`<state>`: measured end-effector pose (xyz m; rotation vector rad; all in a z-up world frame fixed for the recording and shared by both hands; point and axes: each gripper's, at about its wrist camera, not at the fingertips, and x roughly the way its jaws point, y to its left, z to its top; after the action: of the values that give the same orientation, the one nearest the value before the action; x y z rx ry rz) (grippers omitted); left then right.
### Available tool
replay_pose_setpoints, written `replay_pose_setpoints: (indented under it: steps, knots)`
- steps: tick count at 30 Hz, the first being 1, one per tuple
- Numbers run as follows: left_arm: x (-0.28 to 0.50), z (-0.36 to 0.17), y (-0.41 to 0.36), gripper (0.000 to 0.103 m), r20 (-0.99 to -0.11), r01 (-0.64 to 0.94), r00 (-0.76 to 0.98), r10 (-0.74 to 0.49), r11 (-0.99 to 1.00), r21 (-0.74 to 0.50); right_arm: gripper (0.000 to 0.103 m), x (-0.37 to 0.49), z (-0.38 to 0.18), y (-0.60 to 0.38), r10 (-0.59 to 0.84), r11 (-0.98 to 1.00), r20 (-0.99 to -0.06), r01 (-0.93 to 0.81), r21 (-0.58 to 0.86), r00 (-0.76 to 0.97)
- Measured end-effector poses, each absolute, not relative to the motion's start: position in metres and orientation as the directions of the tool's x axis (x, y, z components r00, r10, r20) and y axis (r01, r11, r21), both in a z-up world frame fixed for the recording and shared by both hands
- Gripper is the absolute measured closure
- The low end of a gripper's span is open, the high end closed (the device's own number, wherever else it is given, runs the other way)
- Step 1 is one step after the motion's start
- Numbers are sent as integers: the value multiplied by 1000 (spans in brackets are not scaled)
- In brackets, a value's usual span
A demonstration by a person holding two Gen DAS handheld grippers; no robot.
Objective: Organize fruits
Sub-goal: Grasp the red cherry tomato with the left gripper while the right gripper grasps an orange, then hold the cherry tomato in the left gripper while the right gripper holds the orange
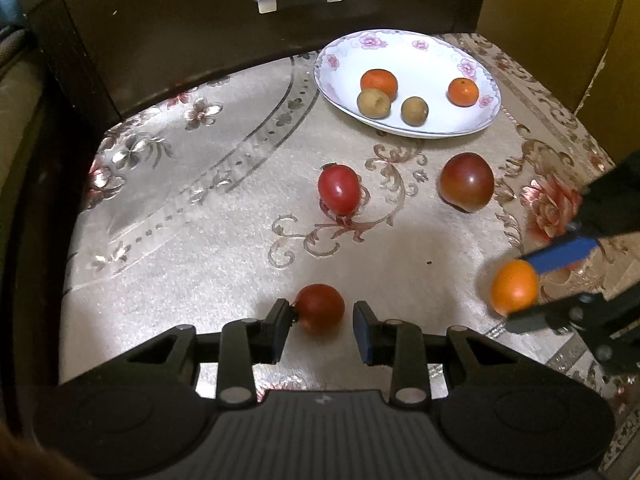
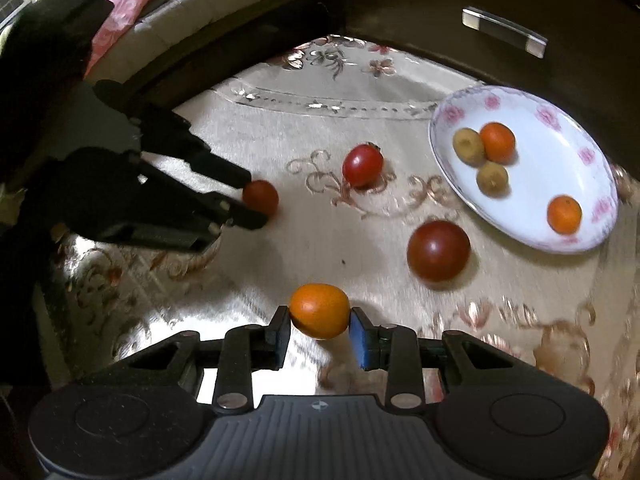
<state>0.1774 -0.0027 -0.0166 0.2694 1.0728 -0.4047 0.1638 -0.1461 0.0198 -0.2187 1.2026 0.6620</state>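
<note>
two grippers, a fruit between each pair of jaws.
right gripper point(image 2: 320, 336) clamps an orange point(image 2: 319, 310); left gripper point(image 1: 322, 330) jaws part-open around a tomato point(image 1: 320, 307), left pad touching.

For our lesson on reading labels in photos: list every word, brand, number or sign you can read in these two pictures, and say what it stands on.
No readable words, brands or numbers in either view.
Small pale emblem on the grey ribbed body of the left tool: a mark, not letters.
Small round cross emblem on the body of the right tool: a sign only.
White round plate with pink flowers: pattern only, no text.
</note>
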Motion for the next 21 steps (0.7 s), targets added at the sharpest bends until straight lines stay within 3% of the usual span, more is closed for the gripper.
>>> replay_pose_setpoints:
  steps: [21]
  knots:
    - [184,-28,-16,62,-889,446,441,-120,889,102,76,165,-2,-152,326,812,-926,-558,172,188]
